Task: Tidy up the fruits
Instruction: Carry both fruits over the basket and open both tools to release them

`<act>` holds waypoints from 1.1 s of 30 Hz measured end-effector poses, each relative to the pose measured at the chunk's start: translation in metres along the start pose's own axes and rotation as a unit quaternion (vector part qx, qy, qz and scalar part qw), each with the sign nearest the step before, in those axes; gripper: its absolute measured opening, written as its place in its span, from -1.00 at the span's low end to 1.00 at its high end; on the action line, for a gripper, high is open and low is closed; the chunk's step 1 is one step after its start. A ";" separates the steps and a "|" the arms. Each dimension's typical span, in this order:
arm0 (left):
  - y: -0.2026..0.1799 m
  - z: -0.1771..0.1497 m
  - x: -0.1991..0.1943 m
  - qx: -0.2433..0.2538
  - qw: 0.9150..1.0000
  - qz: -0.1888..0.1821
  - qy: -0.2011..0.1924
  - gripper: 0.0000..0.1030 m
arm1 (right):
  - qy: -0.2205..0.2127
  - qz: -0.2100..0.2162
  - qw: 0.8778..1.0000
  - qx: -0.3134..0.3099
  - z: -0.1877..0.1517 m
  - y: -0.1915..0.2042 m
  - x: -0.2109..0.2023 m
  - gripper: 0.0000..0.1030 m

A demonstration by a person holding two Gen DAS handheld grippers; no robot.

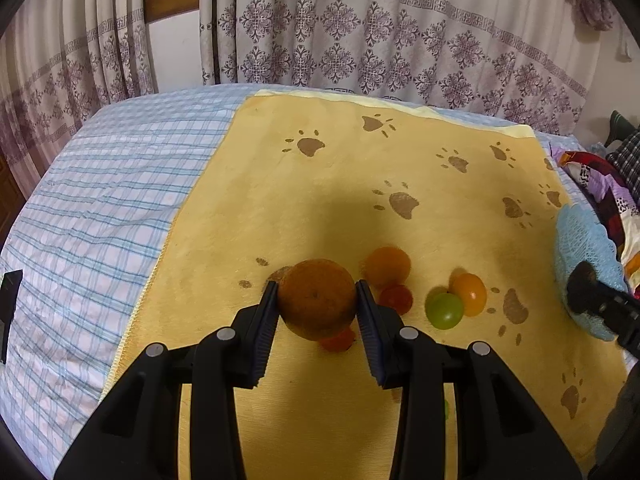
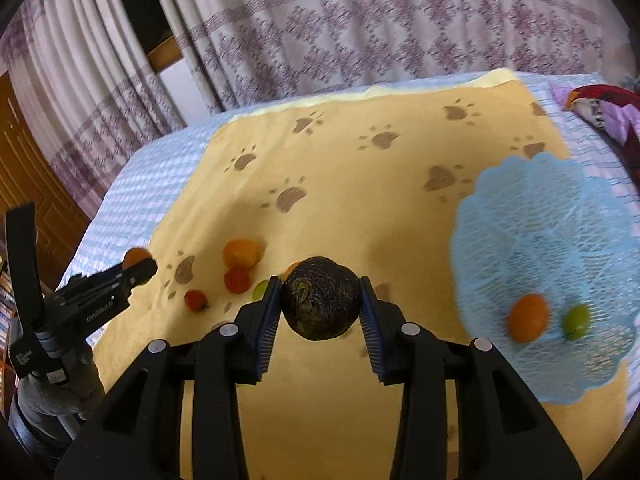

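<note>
My left gripper (image 1: 317, 300) is shut on a large orange fruit (image 1: 316, 298) above the yellow paw-print cloth (image 1: 320, 184). Near it lie a smaller orange fruit (image 1: 388, 266), two red tomatoes (image 1: 397, 299) (image 1: 338, 341), a green fruit (image 1: 444, 310) and a yellow-orange fruit (image 1: 470, 293). My right gripper (image 2: 319, 300) is shut on a dark brown round fruit (image 2: 319, 298). To its right a light blue mesh basket (image 2: 532, 216) holds an orange fruit (image 2: 528, 317) and a green fruit (image 2: 576, 321). The left gripper (image 2: 138, 266) also shows in the right wrist view.
The cloth lies on a blue plaid bedsheet (image 1: 100, 200). Patterned curtains (image 1: 360, 32) hang behind. Colourful bedding (image 1: 600, 184) is piled at the right edge. A wooden door (image 2: 24, 168) stands at the left.
</note>
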State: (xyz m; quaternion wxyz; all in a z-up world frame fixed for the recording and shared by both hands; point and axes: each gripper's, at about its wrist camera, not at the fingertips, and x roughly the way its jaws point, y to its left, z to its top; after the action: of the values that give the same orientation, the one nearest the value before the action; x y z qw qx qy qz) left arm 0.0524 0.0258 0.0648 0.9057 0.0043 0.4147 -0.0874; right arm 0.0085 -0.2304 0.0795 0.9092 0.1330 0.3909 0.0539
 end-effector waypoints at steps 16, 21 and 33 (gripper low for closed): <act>-0.074 0.014 -0.023 0.028 0.998 -0.057 -0.026 -0.25 | -0.059 -0.067 0.994 0.056 0.003 -0.092 -0.074 -0.23; -0.104 0.014 -0.022 0.044 0.996 -0.076 -0.022 -0.25 | -0.065 -0.096 0.989 0.094 -0.007 -0.132 -0.088 -0.23; -0.196 0.006 -0.011 0.089 0.987 -0.136 -0.009 -0.25 | -0.037 -0.126 0.982 0.138 -0.020 -0.173 -0.067 -0.23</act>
State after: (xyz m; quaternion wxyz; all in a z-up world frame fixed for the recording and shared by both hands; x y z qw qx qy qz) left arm 0.0176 -0.1662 0.0898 0.8850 0.0281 0.3939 -0.2465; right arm -0.0534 -0.4053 0.0637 0.8954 0.2091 0.3740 -0.1210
